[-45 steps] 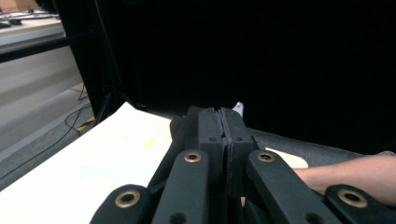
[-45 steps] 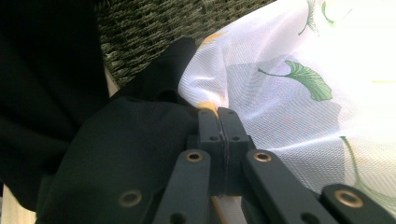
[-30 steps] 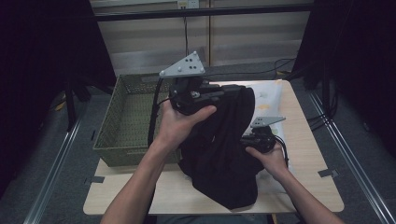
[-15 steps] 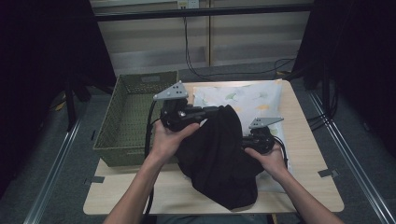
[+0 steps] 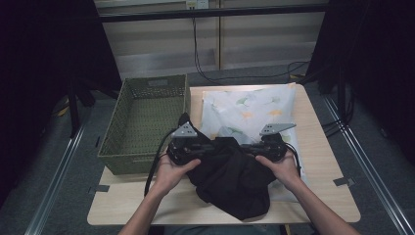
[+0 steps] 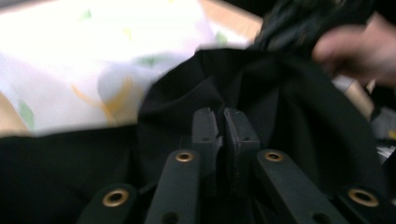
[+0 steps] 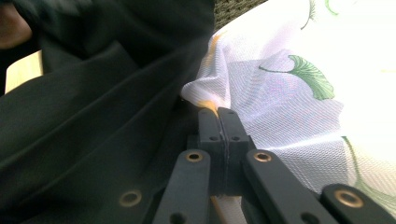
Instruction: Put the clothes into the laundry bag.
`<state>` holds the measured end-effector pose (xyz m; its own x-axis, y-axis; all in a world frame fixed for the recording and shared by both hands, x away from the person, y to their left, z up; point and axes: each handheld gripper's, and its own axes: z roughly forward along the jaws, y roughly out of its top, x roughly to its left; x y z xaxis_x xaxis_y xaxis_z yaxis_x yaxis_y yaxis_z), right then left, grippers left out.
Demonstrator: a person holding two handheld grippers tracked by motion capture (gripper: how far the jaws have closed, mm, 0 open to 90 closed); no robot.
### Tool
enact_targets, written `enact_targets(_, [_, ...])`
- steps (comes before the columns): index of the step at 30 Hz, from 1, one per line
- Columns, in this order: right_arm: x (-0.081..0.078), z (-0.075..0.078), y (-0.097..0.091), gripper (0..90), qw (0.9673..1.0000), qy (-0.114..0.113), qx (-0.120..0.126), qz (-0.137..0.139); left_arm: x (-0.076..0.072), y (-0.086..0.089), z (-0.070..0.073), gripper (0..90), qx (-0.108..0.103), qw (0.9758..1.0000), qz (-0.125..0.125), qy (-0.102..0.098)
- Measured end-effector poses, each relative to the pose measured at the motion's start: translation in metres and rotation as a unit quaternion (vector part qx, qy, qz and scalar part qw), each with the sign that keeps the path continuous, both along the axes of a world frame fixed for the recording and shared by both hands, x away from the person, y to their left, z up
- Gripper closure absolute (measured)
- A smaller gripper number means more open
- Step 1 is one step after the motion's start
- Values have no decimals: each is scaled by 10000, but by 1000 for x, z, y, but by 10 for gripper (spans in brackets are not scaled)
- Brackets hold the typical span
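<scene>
High view: black garment [image 5: 230, 178] crumpled, bunched; left tool [image 5: 208, 148], right tool [image 5: 243, 147] both pinching it.

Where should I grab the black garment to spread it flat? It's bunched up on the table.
Judging by its pose, pinch the black garment at its two upper corners, one from each side. It lies crumpled over the leaf-print cloth, and the loose bulk sags toward the person, so pulling the top edge apart should unfold it.

Crumpled black garment [image 5: 230, 181] on table
</scene>
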<state>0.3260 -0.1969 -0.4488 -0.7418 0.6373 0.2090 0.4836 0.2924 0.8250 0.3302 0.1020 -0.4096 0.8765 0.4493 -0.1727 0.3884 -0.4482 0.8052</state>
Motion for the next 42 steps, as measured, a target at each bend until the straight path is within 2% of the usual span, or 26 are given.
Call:
enact_targets(2, [0,0,0,900,10000,-1,-1,-1,-2,-3,-11,793,242,9997,-56,50])
enact_targets(3, [0,0,0,900,10000,-7,-3,-6,-3,-5,-16,755,343,9994,-21,68])
enact_targets(4, [0,0,0,900,10000,-5,-3,-3,-2,-5,-20,679,366,9992,12,181])
enact_targets(5, [0,0,0,900,10000,-1,-2,-4,-2,-1,-21,671,206,9997,-31,108])
enact_targets(6, [0,0,0,900,10000,-6,-7,5,-3,1,-19,616,93,9999,-63,83])
enact_targets(8, [0,0,0,900,10000,-1,-1,-2,-4,4,-16,485,39,10000,5,55])
enact_targets(9, [0,0,-1,900,10000,4,-1,-10,-5,13,-9,487,-28,9999,94,-36])
enact_targets(16, [0,0,0,900,10000,0,-7,7,-4,43,16,440,-222,9992,276,-161])
enact_targets(17, [0,0,0,900,10000,3,-6,7,-1,56,22,436,-292,9983,450,-226])
enact_targets(18, [0,0,0,900,10000,3,-6,7,-1,56,22,435,-292,9983,450,-226])
enact_targets(19, [0,0,0,900,10000,5,-9,11,5,67,26,436,-394,9968,657,-246])
enact_targets(20, [0,0,0,900,10000,5,-9,11,5,67,26,436,-394,9968,657,-246])
enact_targets(21, [0,0,0,900,10000,5,-7,13,13,75,25,435,-373,9957,827,-188])
enact_targets(22, [0,0,1,900,10000,6,-9,8,17,76,23,426,-226,9956,894,-158])
enact_targets(24, [0,0,1,900,10000,10,-11,12,20,77,18,337,-49,9948,1009,-148])
enact_targets(25, [0,0,1,900,10000,10,-11,12,20,77,18,328,-49,9948,1009,-148])
enact_targets(26, [1,0,0,900,10000,11,9,8,24,76,11,321,18,9955,946,21])
enact_targets(27, [1,-1,0,900,10000,19,14,4,25,74,8,302,119,9955,939,52])
enact_targets(28, [1,-1,0,900,10000,21,14,5,25,74,8,296,119,9955,939,52])
enact_targets(29, [1,-1,1,900,10000,19,5,10,26,69,2,296,299,9945,998,97])
enact_targets(30, [1,-1,1,900,10000,22,0,11,28,67,0,312,372,9947,952,133])
enact_targets(31, [1,0,1,900,10000,12,0,13,28,64,-1,339,504,9932,1048,86])
enact_targets(34, [1,0,1,900,10000,13,5,6,29,63,0,486,371,9947,948,159])
enact_targets(37, [1,0,1,900,10000,7,-2,13,29,62,3,503,394,9937,1027,229])
enact_targets(40, [1,0,0,900,10000,8,5,14,27,67,7,569,114,9928,1162,264])
enact_targets(42, [1,0,0,900,10000,7,9,14,26,68,9,575,28,9938,1080,255])
